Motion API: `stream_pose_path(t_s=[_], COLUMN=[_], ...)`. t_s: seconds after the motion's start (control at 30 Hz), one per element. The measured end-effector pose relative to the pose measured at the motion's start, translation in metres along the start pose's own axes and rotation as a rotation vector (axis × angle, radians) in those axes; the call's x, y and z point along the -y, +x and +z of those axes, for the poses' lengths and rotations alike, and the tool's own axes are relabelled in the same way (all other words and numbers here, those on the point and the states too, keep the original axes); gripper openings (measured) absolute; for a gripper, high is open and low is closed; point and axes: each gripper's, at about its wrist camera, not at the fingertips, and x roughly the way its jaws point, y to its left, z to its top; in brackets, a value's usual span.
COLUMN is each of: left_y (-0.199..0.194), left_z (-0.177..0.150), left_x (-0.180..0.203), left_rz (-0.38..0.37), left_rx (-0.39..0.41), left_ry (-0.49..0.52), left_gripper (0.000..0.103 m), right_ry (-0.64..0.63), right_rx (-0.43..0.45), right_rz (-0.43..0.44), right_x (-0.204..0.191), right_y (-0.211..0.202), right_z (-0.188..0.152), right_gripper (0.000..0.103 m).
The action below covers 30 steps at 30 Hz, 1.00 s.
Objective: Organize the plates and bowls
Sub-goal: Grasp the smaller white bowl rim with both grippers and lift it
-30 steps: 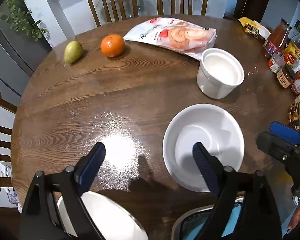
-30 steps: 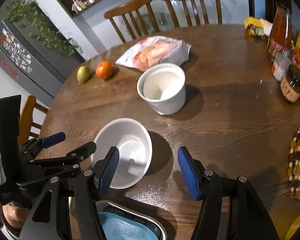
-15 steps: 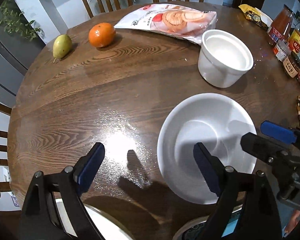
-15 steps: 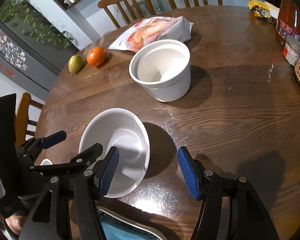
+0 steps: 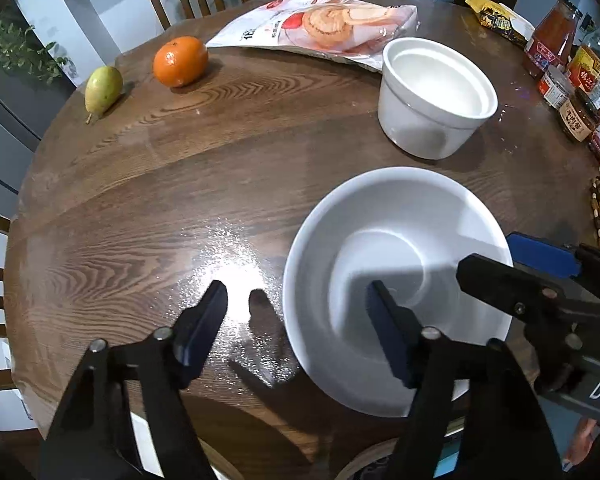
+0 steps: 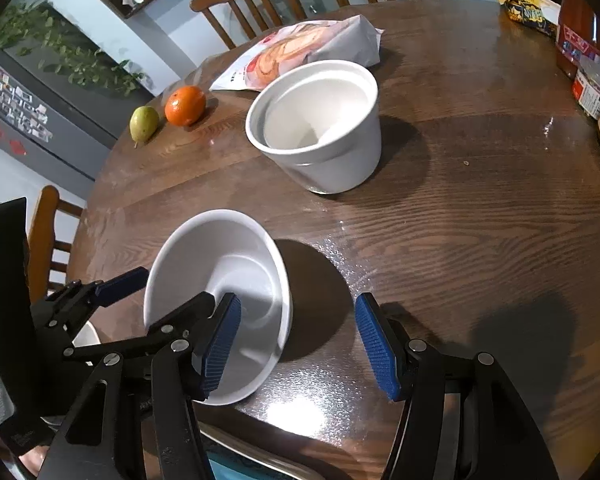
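1. Plainly, the left gripper (image 5: 296, 296) is spread. Its jaws have just been closing, with the left rim of the bowl (image 5: 396, 248) between them. One finger (image 5: 204, 320) is seen over the table (image 5: 180, 184), apart from the rim, and the other is inside the bowl. If the closing is finished off-centre, the bowl could be pushed sideways before it is clamped.
2. The bowl is placed near the table's front edge, upright and empty. A glazed, sloping wall is offered to the pads, so a slip upward out of the pinch is judged likely if only the lip is caught.
3. The right gripper (image 6: 298, 304) is also held apart, with the bowl's right wall between its fingers and no contact visible. If the two grips are closed unevenly, the bowl could be tilted or twisted, and it might be dropped on lifting.
4. The pot (image 5: 436, 96) is set just beyond the bowl. It could be knocked if the bowl is carried forward too low.
5. The jars (image 5: 576, 116) are crowded at the right edge and could be toppled by a wide swing.
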Motion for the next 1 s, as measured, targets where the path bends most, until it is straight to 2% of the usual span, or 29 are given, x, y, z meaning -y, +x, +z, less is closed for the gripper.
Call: stream_pose_path(t_s=[0.07,0.17,0.23,0.27,0.3,0.37,0.43,0.53,1.0], left_y=[0.0015,0.0029,0.0032,0.0029,0.0028,0.003,0.0022,0.0019,-0.0051], left_z=[-0.0004,-0.0012,-0.0021,-0.0028,-0.0031,-0.0035,-0.0045,-0.0046,-0.0069], left_x=[0.0006,0.0019,0.0029,0.003,0.0029,0.0026,0.0032,0.0049,0.0076], left_rz=[-0.006,-0.021,-0.03,-0.03,-0.027,-0.031,-0.03,-0.034,-0.027], left_rx=[-0.005,-0.01,-0.011,-0.01,-0.007,-0.007,-0.005,-0.006,0.018], left_ry=[0.001,0.001,0.005,0.006,0.006,0.003,0.003,0.004,-0.003], left_gripper=[0.053,0.039,0.019,0.017,0.017,0.016,0.015,0.013,0.014], right_ry=[-0.011,-0.017,-0.009,-0.01,-0.012,-0.017,-0.019,-0.021,-0.011], right_rx=[0.002,-0.001,-0.005,-0.002,0.001,0.001,0.003,0.003,0.023], right_rz=[-0.004,0.009,0.027,0.022,0.02,0.03,0.032,0.043,0.053], right_x=[-0.0015,-0.0017,-0.0009,-0.0007,-0.001,-0.0008,-0.0006,0.0,-0.0025], right_y=[0.0,0.0017,0.0033,0.0038,0.0038,0.0034,0.0029,0.0025,-0.0053], right_z=[-0.001,-0.0021,-0.003,-0.0034,-0.0036,-0.0042,-0.0047,-0.0047,-0.0065], right_gripper=[0.06,0.048,0.047,0.046,0.039,0.032,0.031,0.022,0.02])
